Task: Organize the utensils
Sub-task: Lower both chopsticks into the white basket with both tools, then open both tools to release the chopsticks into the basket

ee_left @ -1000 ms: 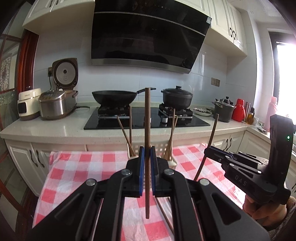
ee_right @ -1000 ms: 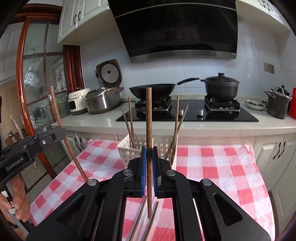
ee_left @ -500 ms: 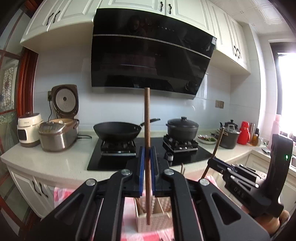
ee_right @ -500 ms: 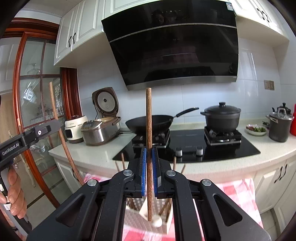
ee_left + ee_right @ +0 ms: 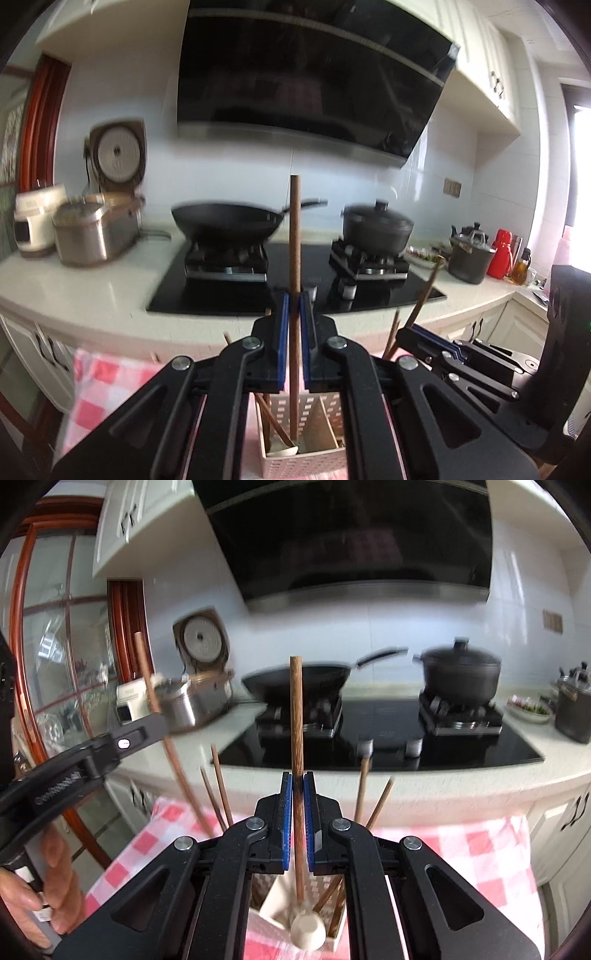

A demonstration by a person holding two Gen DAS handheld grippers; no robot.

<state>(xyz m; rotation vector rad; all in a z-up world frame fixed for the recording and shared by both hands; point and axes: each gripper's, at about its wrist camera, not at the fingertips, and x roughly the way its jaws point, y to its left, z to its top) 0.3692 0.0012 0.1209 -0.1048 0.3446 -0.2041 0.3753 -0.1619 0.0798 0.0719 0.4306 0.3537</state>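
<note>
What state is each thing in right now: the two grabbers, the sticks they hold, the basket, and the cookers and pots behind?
Left gripper: shut on a chopstick.
Left chopstick: held upright above the basket.
Right gripper: shut on a chopstick.
Right chopstick: held upright.
Utensil basket: standing, several chopsticks leaning inside.
Rice cooker: lid up.
Black pot: lid on.
Wok: uncovered, on the burner.

No readable text; lettering on left gripper [image 5: 55, 786] body blurred (motion smear).
</note>
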